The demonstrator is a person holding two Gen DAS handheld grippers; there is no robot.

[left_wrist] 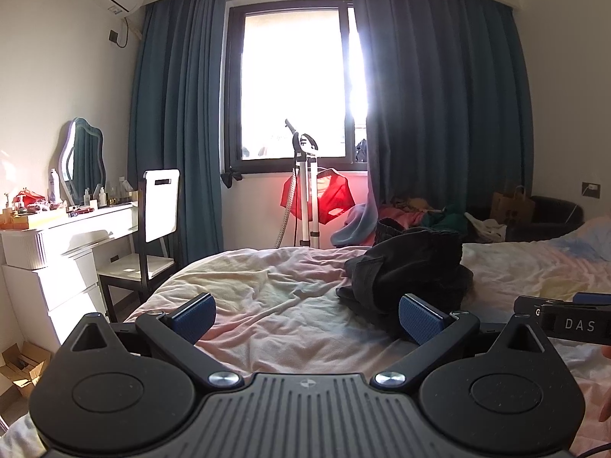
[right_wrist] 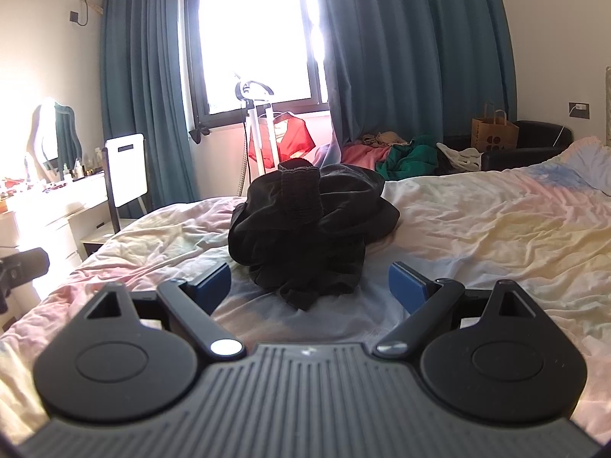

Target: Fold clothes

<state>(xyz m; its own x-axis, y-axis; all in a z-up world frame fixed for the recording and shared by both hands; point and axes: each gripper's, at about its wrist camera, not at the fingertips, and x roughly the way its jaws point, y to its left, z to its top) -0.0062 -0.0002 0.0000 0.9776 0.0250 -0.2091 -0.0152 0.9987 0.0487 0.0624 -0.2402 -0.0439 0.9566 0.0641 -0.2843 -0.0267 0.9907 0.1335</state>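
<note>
A crumpled black garment [right_wrist: 309, 225] lies in a heap on the bed [right_wrist: 496, 229], its ribbed waistband sticking up at the top. My right gripper [right_wrist: 309, 290] is open just in front of the heap, with only the garment's lowest fold between the blue pads and no contact. In the left wrist view the same black garment [left_wrist: 412, 271] sits ahead and to the right. My left gripper [left_wrist: 307, 320] stands wide open over bare sheet, its right pad [left_wrist: 420, 322] close to the cloth's near edge. The right gripper's body [left_wrist: 565, 322] shows at the right edge.
A wrinkled pastel sheet [left_wrist: 267, 297] covers the bed. Beyond it stand a white dressing table [left_wrist: 68, 244] with a chair [left_wrist: 152, 229], a garment steamer [left_wrist: 305, 191] with a red top, blue curtains, a pile of clothes [right_wrist: 401, 152] and a black armchair [right_wrist: 527, 145].
</note>
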